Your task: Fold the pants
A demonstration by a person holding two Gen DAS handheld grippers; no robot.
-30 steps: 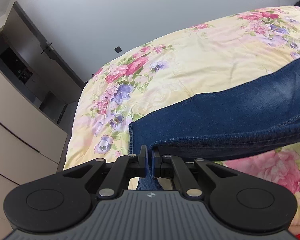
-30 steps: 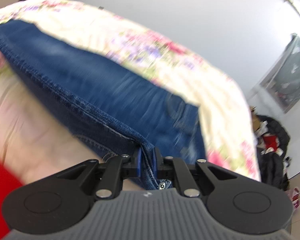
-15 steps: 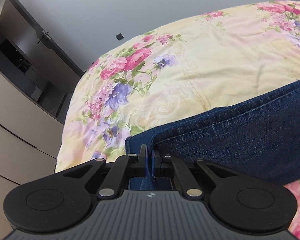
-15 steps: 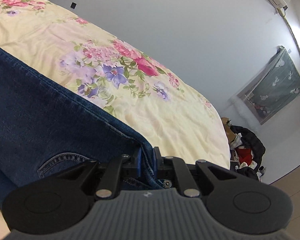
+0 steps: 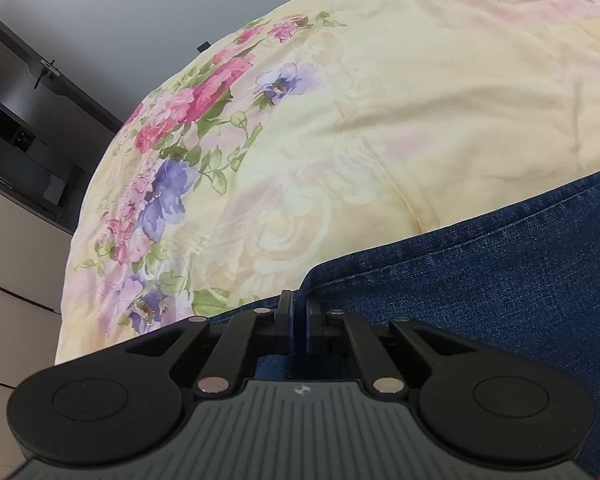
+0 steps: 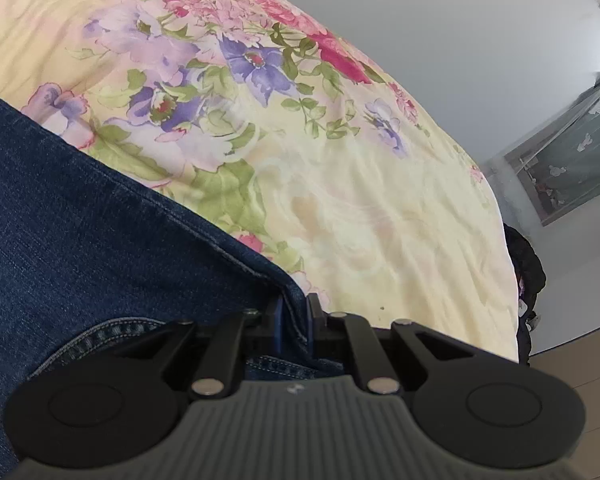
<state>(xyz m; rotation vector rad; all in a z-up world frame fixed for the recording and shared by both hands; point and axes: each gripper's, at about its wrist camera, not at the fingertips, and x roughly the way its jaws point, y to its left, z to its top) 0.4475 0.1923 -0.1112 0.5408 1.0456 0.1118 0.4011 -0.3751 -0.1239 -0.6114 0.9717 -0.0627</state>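
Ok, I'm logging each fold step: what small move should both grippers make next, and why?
Probably open both and let go: the left gripper and right gripper each pinch a corner of the jeans, which seem to lie low against the floral bedspread.

We see dark blue denim pants (image 5: 480, 280) filling the lower right of the left wrist view and the lower left of the right wrist view (image 6: 80, 220), with a stitched seam along their upper edge and curved pocket stitching low in the right view.
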